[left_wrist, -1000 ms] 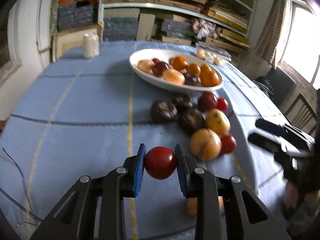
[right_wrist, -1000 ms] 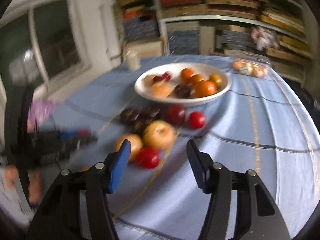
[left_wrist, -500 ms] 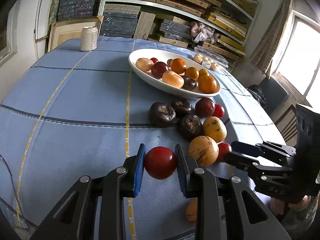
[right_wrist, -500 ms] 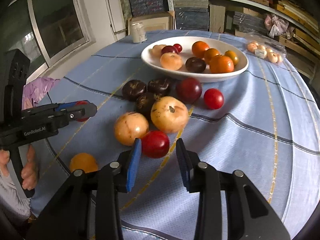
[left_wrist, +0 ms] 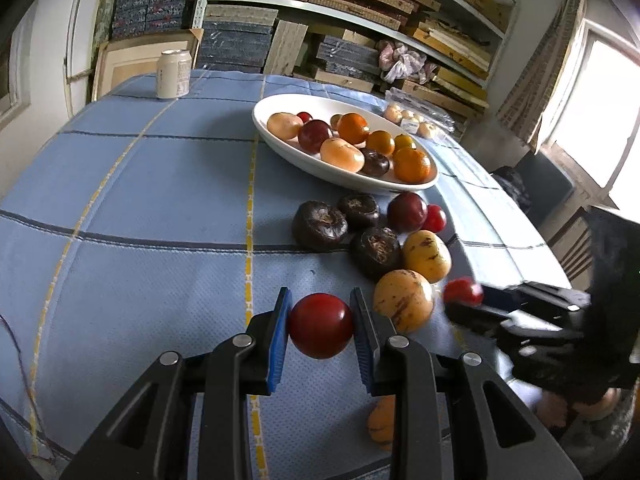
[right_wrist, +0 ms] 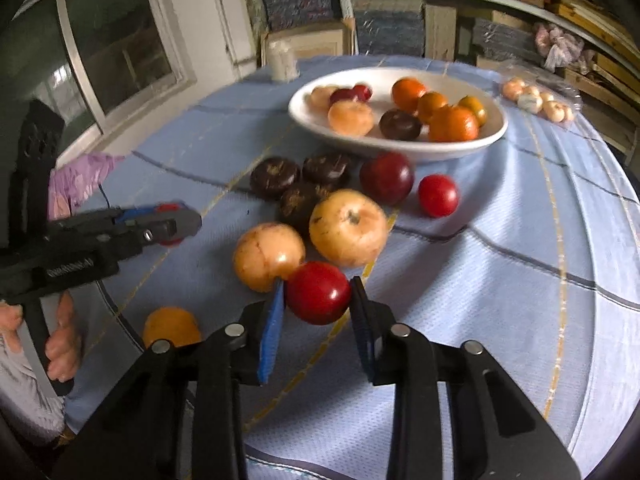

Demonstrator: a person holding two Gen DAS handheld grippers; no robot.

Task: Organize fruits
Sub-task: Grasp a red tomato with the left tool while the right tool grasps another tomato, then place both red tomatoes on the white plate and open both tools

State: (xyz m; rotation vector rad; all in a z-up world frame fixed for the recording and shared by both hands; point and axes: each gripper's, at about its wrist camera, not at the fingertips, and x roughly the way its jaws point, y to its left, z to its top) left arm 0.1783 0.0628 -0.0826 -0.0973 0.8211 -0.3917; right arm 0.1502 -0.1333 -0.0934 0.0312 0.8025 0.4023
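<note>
My left gripper [left_wrist: 320, 326] is shut on a dark red tomato [left_wrist: 321, 325] and holds it above the blue tablecloth. My right gripper [right_wrist: 318, 294] is shut on another red tomato [right_wrist: 318, 293], which looks just off the cloth, beside a pale orange fruit [right_wrist: 269, 255]. The white oval bowl [left_wrist: 316, 162] with several oranges, plums and pale fruits stands at the back; it also shows in the right wrist view [right_wrist: 404, 150]. Loose fruits lie in front of it: dark brown ones [left_wrist: 319, 224], a dark red plum [left_wrist: 407, 211], a small red tomato [right_wrist: 438, 195], yellow ones [left_wrist: 426, 255].
A drink can [left_wrist: 173, 73] stands at the far left of the table. A plastic bag of small pale items [left_wrist: 416, 118] lies behind the bowl. A lone orange fruit [right_wrist: 172, 327] lies near the table's front edge. Shelves with stacked boxes line the back wall.
My right gripper moved forward and closed on the red tomato beside the pale fruit. My left gripper kept its tomato and shifted little.
</note>
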